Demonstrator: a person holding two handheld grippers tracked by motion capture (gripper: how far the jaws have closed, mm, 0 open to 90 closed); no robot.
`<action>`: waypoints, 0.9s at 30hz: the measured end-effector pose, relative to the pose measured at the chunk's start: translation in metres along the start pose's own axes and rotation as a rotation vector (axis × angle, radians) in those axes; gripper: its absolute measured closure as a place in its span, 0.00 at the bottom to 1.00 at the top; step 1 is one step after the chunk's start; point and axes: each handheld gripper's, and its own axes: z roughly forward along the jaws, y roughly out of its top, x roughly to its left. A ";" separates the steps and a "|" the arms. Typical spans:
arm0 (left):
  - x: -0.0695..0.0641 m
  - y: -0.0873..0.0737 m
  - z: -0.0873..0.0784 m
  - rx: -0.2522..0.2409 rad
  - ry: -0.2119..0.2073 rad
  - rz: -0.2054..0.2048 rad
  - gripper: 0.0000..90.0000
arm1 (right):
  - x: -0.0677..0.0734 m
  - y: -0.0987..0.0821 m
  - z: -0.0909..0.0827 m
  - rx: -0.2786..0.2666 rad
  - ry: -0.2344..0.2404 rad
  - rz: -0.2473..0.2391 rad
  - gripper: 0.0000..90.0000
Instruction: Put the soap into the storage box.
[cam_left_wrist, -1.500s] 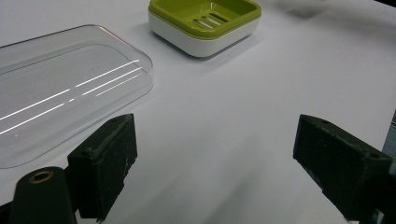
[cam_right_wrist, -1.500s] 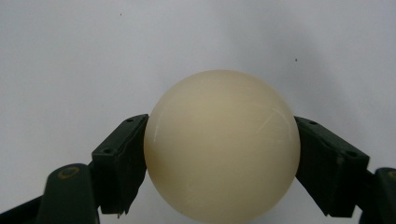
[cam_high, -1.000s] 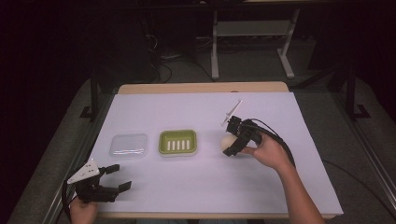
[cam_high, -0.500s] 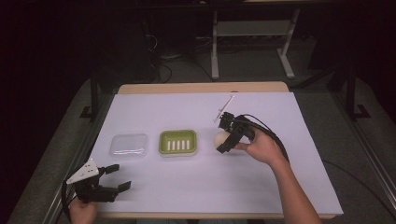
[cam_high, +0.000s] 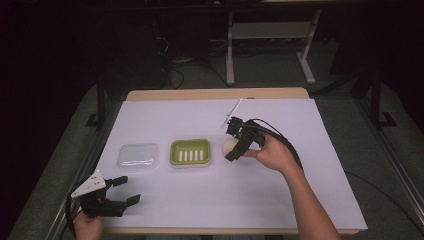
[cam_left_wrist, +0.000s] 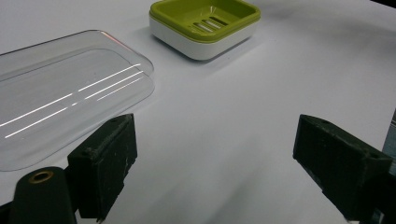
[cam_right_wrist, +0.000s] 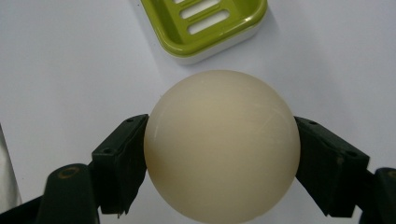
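Observation:
A round cream soap (cam_right_wrist: 222, 144) sits between the jaws of my right gripper (cam_high: 233, 147), which is shut on it just right of a green slotted soap dish (cam_high: 190, 152). From the high view the soap (cam_high: 229, 146) hangs slightly above the white table cover. The dish (cam_right_wrist: 205, 25) lies ahead of the soap in the right gripper view. A clear plastic lid (cam_high: 137, 155) rests left of the dish. My left gripper (cam_high: 124, 190) is open near the front left corner, nothing between its jaws; the lid (cam_left_wrist: 60, 98) and the dish (cam_left_wrist: 205, 25) lie ahead of it.
The white cover (cam_high: 300, 200) spans the table, with a wooden edge (cam_high: 215, 94) at the back. A cable (cam_high: 280, 142) loops from the right gripper over the hand. A metal stand (cam_high: 270, 35) is on the floor beyond the table.
My right gripper has carried the soap leftward, closer to the green dish. The left gripper has stayed in place, open.

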 end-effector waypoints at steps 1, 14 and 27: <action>0.000 0.000 0.000 0.000 0.000 0.000 0.14 | 0.000 0.001 0.000 0.000 -0.001 -0.001 0.25; 0.000 0.000 -0.001 -0.008 0.003 -0.005 0.14 | 0.004 0.016 0.003 -0.002 0.009 -0.030 0.25; 0.000 0.000 0.000 -0.007 -0.009 -0.010 0.14 | 0.005 0.029 0.003 -0.005 0.005 -0.043 0.25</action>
